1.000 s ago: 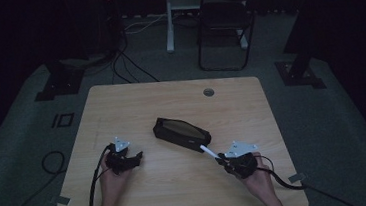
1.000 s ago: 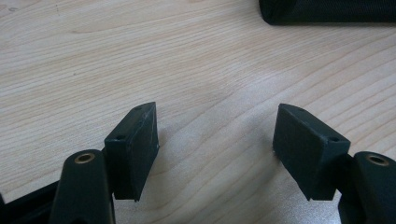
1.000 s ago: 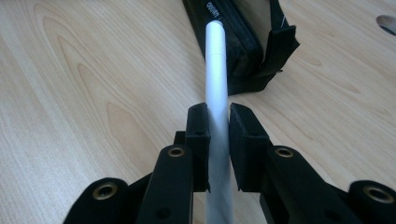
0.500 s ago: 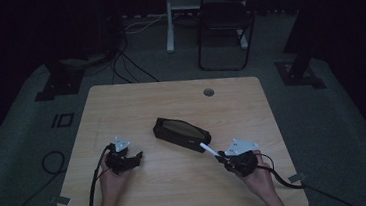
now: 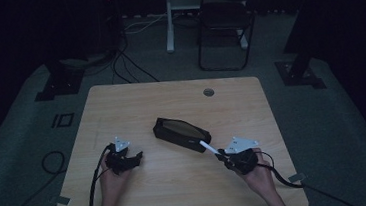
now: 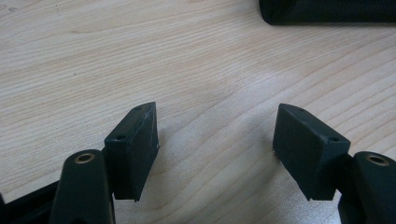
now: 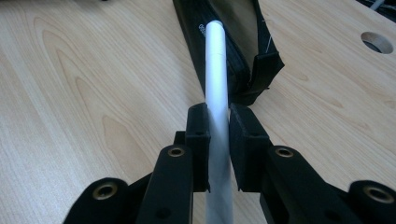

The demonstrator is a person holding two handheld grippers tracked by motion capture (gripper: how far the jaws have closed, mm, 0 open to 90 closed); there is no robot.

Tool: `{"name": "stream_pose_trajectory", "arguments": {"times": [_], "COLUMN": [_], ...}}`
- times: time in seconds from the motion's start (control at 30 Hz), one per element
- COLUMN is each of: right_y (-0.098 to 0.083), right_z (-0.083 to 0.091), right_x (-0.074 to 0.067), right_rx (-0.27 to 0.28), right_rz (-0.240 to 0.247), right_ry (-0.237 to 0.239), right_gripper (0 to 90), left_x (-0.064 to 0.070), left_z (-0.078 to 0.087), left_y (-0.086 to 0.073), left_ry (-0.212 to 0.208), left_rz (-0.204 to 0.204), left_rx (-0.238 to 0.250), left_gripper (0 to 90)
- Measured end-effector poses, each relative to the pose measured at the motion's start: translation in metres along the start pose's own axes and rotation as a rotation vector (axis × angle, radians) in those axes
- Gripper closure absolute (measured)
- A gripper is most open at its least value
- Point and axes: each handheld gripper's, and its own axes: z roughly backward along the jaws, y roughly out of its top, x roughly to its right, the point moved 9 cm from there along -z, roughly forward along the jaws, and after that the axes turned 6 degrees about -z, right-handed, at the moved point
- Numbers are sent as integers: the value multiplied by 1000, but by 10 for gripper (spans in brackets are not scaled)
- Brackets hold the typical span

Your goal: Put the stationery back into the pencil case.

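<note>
A black pencil case (image 5: 181,134) lies open near the middle of the wooden table (image 5: 170,99); its open mouth and zip edge (image 7: 243,60) fill the top of the right gripper view. My right gripper (image 5: 221,154) is shut on a white pen (image 5: 209,147), and the pen (image 7: 216,74) points forward, its tip at the near end of the case. My left gripper (image 5: 136,157) rests low over bare wood at the front left, open, with nothing between its jaws (image 6: 217,144). A corner of the case (image 6: 327,11) shows at the top right of the left gripper view.
A round cable hole (image 5: 208,91) sits in the table near its back edge. Beyond the table stand a black chair (image 5: 224,24) and dark stand bases (image 5: 59,83) on the floor. Cables trail from both grippers off the front edge.
The right gripper with the white pen has edged slightly toward the pencil case. The left gripper has stayed where it was.
</note>
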Motion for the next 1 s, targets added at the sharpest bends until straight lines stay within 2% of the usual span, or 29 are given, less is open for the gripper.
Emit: {"name": "stream_pose_trajectory", "arguments": {"times": [0.6, 1.0], "right_y": [20, 29], "right_z": [8, 11], "right_x": [9, 20], "right_rx": [39, 58], "right_rz": [5, -12], "right_ry": [-16, -27], "right_gripper": [785, 785], "left_x": [0, 0], "left_z": [0, 0], "left_y": [0, 0], "left_ry": [0, 0], "left_rz": [0, 0], "left_rx": [0, 0], "left_gripper": [317, 317]}}
